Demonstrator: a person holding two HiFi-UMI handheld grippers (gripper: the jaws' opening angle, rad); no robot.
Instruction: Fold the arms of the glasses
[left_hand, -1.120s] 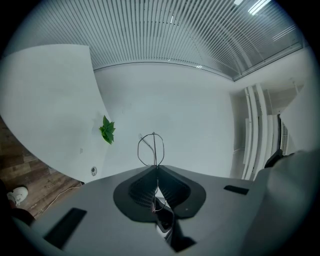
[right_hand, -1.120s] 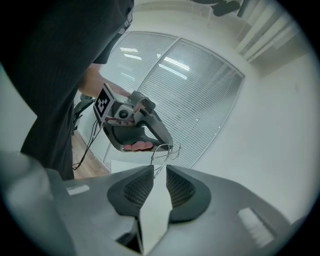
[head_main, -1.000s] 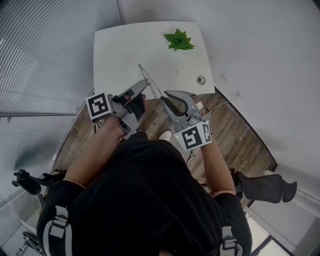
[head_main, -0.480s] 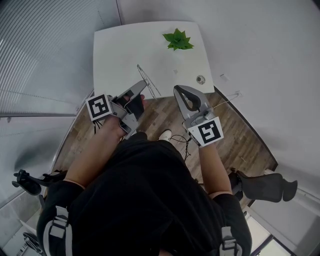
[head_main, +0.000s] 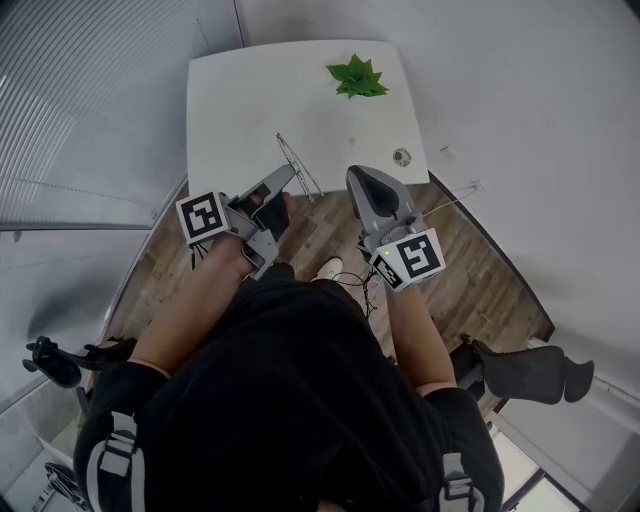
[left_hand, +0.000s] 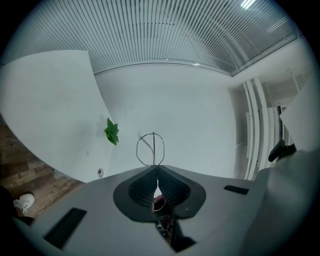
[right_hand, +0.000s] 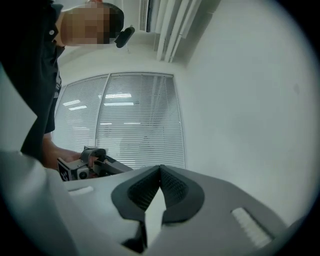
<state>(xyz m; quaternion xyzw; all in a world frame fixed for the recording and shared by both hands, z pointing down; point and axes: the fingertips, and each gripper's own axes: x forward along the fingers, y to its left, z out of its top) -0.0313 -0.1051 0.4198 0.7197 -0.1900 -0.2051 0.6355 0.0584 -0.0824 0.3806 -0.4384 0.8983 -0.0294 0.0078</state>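
Observation:
Thin wire-framed glasses (head_main: 298, 165) hang in the air over the near edge of the white table (head_main: 240, 100). My left gripper (head_main: 288, 172) is shut on them. In the left gripper view a wire lens ring (left_hand: 151, 149) sticks out just past the closed jaws of the left gripper (left_hand: 157, 168). My right gripper (head_main: 358, 177) is to the right of the glasses, apart from them. Its jaws are shut with nothing between them, as the right gripper view confirms for the right gripper (right_hand: 160, 168). That view also shows the left gripper (right_hand: 85, 167) off to the side.
A small green plant (head_main: 357, 80) and a small round object (head_main: 402, 158) lie on the table's far and right parts. Below the grippers is wooden floor (head_main: 470, 270). A black chair (head_main: 530, 372) stands at the lower right. White walls and window blinds surround the table.
My right gripper has drawn away from the glasses to the right and turned, and its jaws now stand together. The left gripper has kept its hold with hardly any movement.

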